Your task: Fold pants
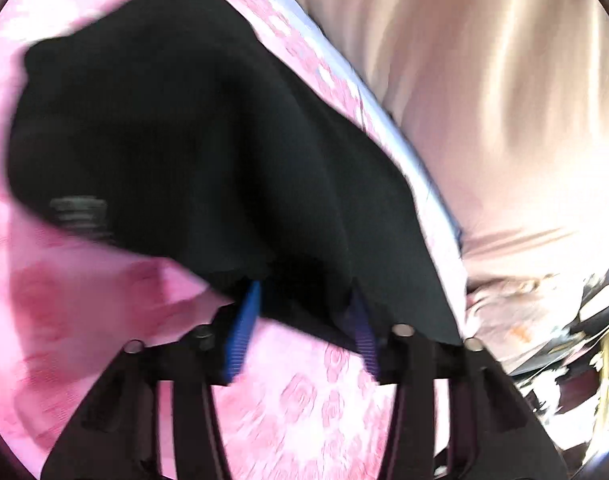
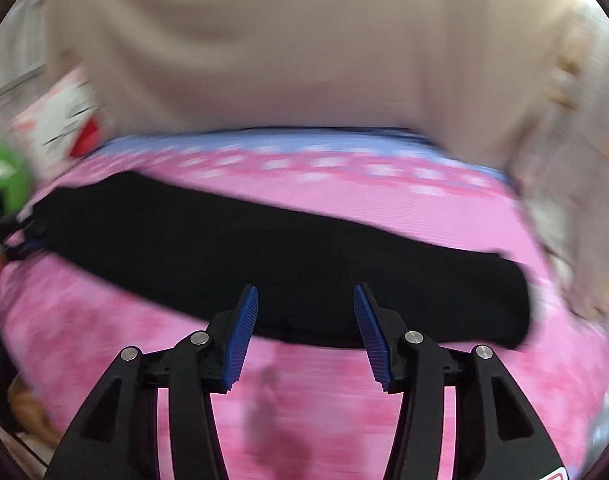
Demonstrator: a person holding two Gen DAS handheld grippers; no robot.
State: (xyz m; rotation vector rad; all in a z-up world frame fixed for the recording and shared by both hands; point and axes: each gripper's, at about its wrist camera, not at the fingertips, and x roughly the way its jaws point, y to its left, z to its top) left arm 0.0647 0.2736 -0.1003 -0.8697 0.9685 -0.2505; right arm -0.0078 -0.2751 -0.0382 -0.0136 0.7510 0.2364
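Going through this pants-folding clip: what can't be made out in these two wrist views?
- Left wrist view: the left gripper has its jaws spread, but the black pants drape over the fingertips, so any hold is hidden.
- Both views: motion blur wipes out seams and the waistband on the pants, and the pattern of the pink cover.
- Right wrist view: the items at the left edge are blurred and cut off.
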